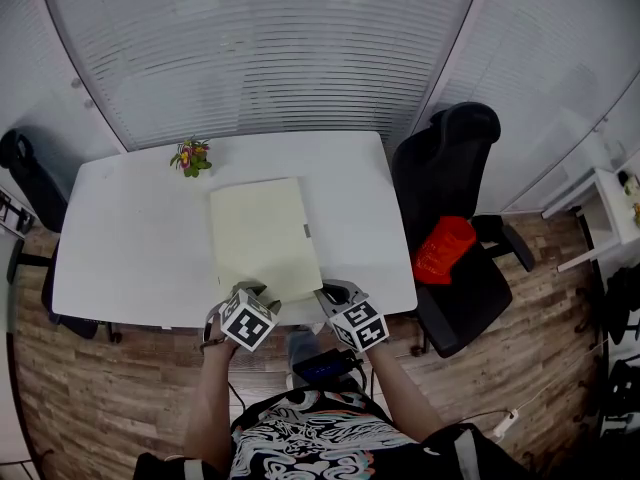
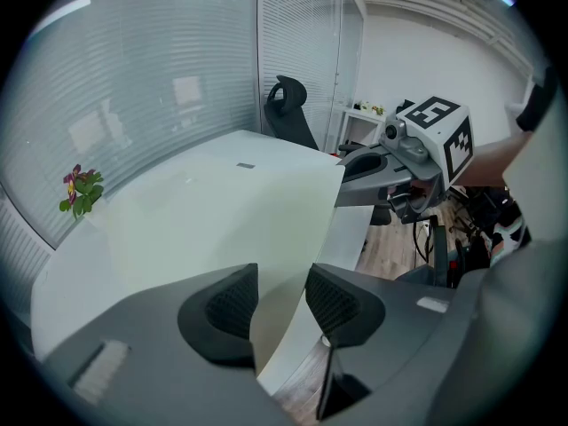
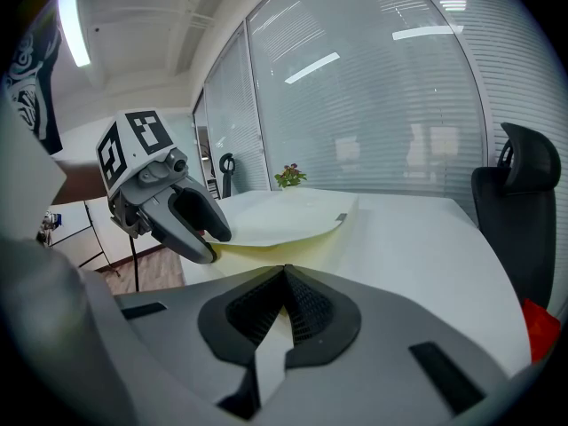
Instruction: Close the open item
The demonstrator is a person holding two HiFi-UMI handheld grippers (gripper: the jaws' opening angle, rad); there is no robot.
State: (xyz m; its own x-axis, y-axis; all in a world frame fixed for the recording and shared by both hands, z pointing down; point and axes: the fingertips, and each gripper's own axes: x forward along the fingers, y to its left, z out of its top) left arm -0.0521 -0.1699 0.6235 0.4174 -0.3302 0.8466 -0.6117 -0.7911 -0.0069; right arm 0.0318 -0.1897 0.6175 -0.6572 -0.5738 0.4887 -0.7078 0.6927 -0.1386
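The folder (image 1: 262,236) lies on the white table (image 1: 120,248) directly ahead of both pairs of jaws, and its near edge reaches in between them. The left gripper (image 2: 282,295) has its jaws wide apart; the edge of the cover (image 2: 222,229) passes through the gap, and no pad clearly presses on it. The right gripper (image 3: 284,307) has its jaws narrow, almost together, and they seem to pinch a thin pale edge of the folder. Beyond the right jaws the cover stands slightly arched above the rest of the folder, so I judge the closing as nearly done but not finished. To do it well, the cover should go down evenly at both near corners, so that it does not crease. The pinch should be released only when the cover is flat, and the jaws drawn straight back so that they do not drag the folder.
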